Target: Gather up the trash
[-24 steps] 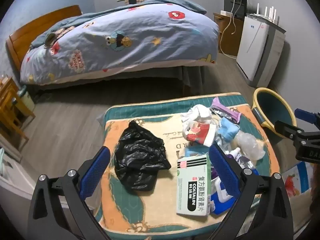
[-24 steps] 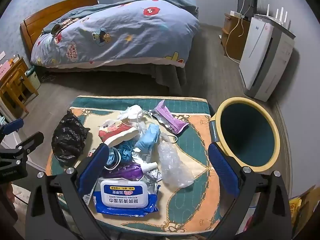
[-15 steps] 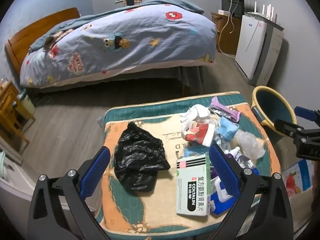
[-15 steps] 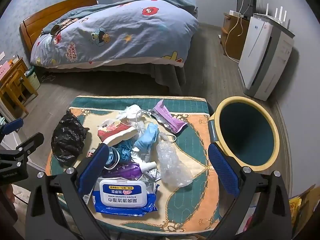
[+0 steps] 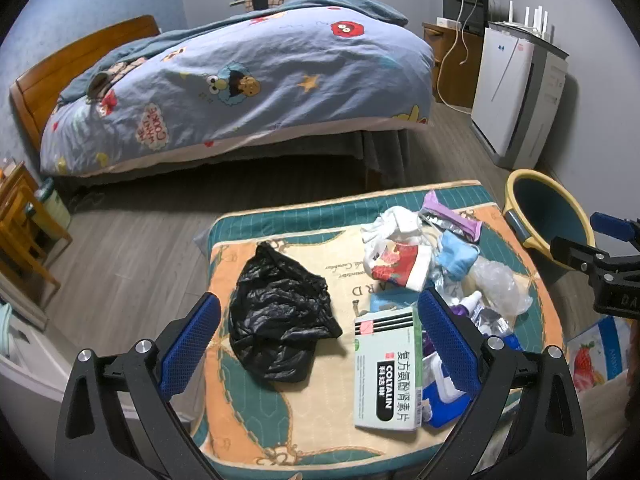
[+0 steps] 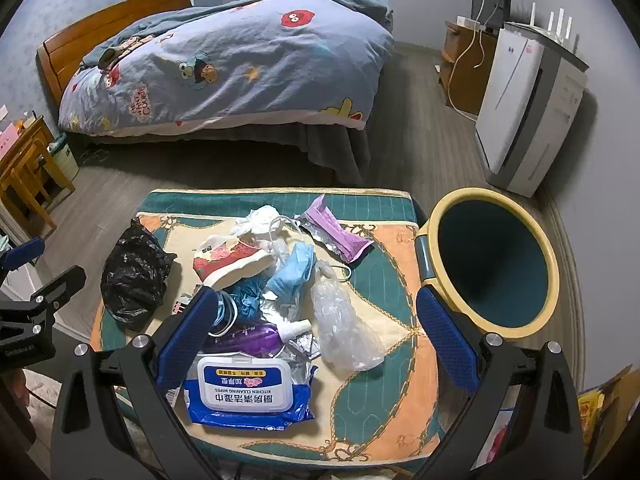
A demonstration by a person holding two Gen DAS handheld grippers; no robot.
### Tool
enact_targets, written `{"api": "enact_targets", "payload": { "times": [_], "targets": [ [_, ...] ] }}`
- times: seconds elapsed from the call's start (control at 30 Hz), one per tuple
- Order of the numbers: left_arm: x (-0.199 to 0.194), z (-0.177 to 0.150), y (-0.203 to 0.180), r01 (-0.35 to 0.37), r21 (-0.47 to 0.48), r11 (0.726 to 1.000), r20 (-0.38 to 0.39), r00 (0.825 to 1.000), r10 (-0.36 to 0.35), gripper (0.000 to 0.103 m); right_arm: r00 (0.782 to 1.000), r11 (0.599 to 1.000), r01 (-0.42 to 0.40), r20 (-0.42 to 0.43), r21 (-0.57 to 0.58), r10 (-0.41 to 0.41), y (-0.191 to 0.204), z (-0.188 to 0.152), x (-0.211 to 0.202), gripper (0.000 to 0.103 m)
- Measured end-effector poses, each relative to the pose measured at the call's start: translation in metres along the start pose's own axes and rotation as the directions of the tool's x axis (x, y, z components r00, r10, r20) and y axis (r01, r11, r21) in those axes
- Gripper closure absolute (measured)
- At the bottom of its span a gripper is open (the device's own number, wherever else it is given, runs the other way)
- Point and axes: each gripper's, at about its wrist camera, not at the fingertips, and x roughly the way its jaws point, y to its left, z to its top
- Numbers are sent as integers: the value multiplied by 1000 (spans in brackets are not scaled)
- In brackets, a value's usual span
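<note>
A patterned cushion table (image 5: 280, 420) (image 6: 384, 280) holds trash. A crumpled black plastic bag (image 5: 280, 320) (image 6: 132, 276) lies at its left. A pile at the right has a green medicine box (image 5: 388, 368), a blue wipes pack (image 6: 248, 392), a clear plastic bag (image 6: 344, 328), a blue mask (image 6: 296, 268), a purple wrapper (image 6: 336, 232) and a red-white pack (image 6: 228, 256). A yellow-rimmed bin (image 6: 492, 264) (image 5: 548, 216) stands right of the table. My left gripper (image 5: 320, 344) is open above the black bag. My right gripper (image 6: 316, 340) is open above the pile.
A bed with a blue cartoon duvet (image 5: 240, 80) fills the back. A white air purifier (image 6: 524, 112) and a wooden cabinet (image 6: 464, 68) stand at the right wall. Wooden furniture (image 5: 20, 220) stands at the left. Grey wood floor (image 5: 132, 240) lies between bed and table.
Both views have shifted only slightly; the scene sits a little lower in the left view. Both grippers stay open and nothing on the table has moved.
</note>
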Motion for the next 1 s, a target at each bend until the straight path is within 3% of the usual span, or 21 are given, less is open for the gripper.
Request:
{"api": "enact_targets", "payload": {
  "times": [1.0],
  "targets": [
    [3,-3,0,-4,2,1000,-6,1000,4,5,1000,1000,10,-20,20,-9,-3,-3,4,6]
  ]
}}
